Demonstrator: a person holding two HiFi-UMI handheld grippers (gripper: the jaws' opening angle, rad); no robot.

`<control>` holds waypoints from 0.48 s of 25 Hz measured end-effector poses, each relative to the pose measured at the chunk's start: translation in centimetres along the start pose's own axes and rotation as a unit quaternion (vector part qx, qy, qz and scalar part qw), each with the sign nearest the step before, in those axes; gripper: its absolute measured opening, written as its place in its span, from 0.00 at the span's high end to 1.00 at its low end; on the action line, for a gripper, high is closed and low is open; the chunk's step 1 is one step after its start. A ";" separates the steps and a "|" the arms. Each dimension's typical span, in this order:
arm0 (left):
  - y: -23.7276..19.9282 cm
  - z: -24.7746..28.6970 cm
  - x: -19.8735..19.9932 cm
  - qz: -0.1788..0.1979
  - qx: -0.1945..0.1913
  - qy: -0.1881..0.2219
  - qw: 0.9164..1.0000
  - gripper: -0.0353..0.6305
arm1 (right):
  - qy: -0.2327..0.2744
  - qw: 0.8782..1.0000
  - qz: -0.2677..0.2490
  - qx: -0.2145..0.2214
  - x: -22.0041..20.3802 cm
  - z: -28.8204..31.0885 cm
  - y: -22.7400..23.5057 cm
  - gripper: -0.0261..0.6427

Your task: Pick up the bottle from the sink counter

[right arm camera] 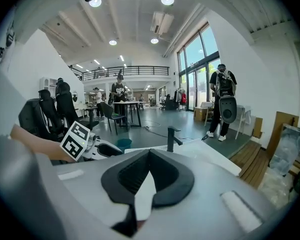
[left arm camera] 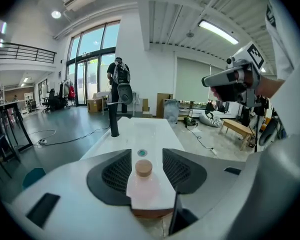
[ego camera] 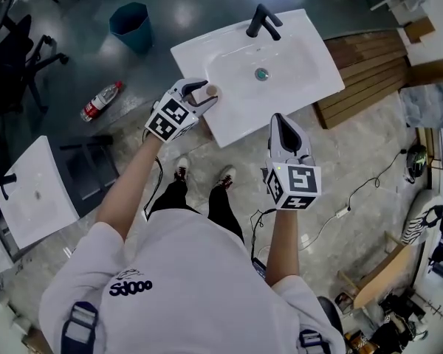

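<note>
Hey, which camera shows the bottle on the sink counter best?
The left gripper view: the bottle sits centred between open jaws, cap and pinkish body clear. In the head view it is tiny; the right gripper view doesn't show it.

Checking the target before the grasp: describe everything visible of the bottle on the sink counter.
The bottle is clear with a pinkish tint and has a tan cap. It stands upright on the white sink counter, at the near corner on the person's left, between the open jaws of the left gripper; no pad visibly presses it.
</note>
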State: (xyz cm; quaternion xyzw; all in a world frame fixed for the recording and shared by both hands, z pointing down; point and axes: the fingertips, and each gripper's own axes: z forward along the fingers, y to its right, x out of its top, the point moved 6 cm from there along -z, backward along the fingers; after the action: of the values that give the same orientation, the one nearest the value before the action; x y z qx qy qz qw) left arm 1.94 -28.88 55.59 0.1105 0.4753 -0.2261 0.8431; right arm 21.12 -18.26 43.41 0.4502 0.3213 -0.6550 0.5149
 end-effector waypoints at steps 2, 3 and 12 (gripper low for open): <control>0.0 0.9 -1.0 0.002 0.002 -0.004 1.000 0.65 | -0.007 1.000 0.004 -0.001 -0.5 -0.1 0.3 0.94; -0.1 1.3 -1.4 0.002 0.002 -0.006 1.000 0.65 | -0.009 1.000 0.006 -0.003 -0.7 -0.1 0.5 0.94; -0.3 3.9 -3.7 0.003 0.011 -0.014 1.000 0.64 | -0.028 0.999 0.021 -0.015 -2.5 0.1 1.5 0.94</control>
State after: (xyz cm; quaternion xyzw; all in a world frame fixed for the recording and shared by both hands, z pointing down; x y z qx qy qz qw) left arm 3.02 -29.70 60.81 0.1177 0.4602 -0.2306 0.8492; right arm 22.70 -17.79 45.80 0.4304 0.3074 -0.6511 0.5443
